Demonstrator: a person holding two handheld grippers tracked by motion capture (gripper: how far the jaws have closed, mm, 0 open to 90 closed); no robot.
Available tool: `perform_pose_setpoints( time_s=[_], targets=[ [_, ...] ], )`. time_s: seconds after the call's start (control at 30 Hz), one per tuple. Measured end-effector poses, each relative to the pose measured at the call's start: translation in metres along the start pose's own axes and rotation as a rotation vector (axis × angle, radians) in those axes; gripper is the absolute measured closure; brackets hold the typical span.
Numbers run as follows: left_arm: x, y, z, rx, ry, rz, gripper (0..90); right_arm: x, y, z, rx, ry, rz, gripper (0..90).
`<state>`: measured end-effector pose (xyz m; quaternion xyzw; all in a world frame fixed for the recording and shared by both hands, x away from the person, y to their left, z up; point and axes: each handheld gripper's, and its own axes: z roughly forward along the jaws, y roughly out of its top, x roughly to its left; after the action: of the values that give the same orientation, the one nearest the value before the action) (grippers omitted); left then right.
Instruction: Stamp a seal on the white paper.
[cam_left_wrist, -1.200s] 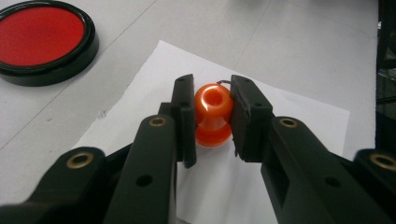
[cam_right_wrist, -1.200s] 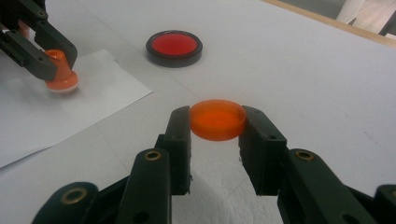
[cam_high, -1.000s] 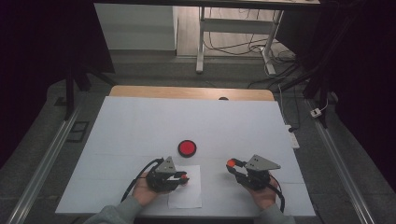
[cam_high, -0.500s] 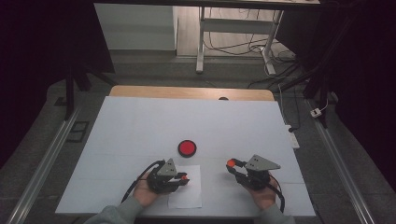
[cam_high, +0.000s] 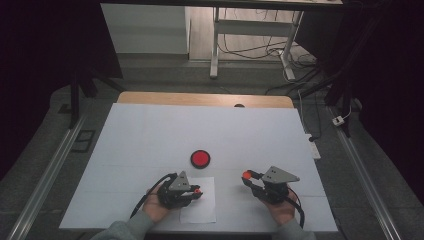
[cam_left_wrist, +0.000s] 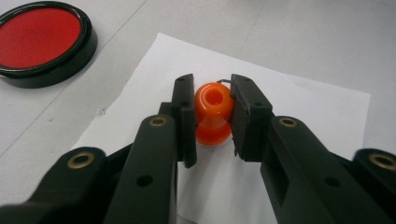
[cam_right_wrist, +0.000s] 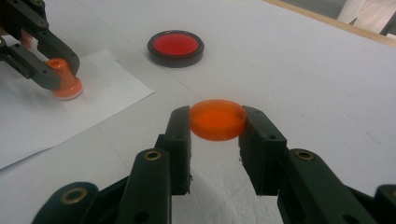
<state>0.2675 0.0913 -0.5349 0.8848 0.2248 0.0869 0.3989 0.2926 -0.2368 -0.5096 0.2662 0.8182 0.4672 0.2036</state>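
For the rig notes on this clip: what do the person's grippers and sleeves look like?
Both the left gripper and the right gripper are black, each with two blocky jaws joined by brass-coloured rivets. Each carries a grey three-cornered plate on top and trails a black cable. The person wears grey sleeves.

tool (cam_left_wrist: 214, 116): clamped on orange stamp (cam_left_wrist: 213, 112) | stamp base on white paper (cam_left_wrist: 299, 126) | red pad (cam_left_wrist: 39, 39): upper left

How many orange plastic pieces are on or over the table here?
2. The orange stamp stands on the white paper, clamped in the left gripper. The orange cap is held in the right gripper, off the paper.
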Motion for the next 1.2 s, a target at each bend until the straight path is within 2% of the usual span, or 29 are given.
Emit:
perform_pose_setpoints(
  time_s=[1.0,1.2],
  targets=[
    [-0.0063,-0.0047,0.0005,-0.028,0.04,0.012,72.8,0.0014,0.0007,-0.0012,-0.003,-0.002,0.0,64.4],
    [-0.0054,-0.005,0.0005,-0.03,0.034,0.01,72.8,0.0014,0.0008,-0.0012,-0.005,-0.001,-0.004,64.4]
  ],
)
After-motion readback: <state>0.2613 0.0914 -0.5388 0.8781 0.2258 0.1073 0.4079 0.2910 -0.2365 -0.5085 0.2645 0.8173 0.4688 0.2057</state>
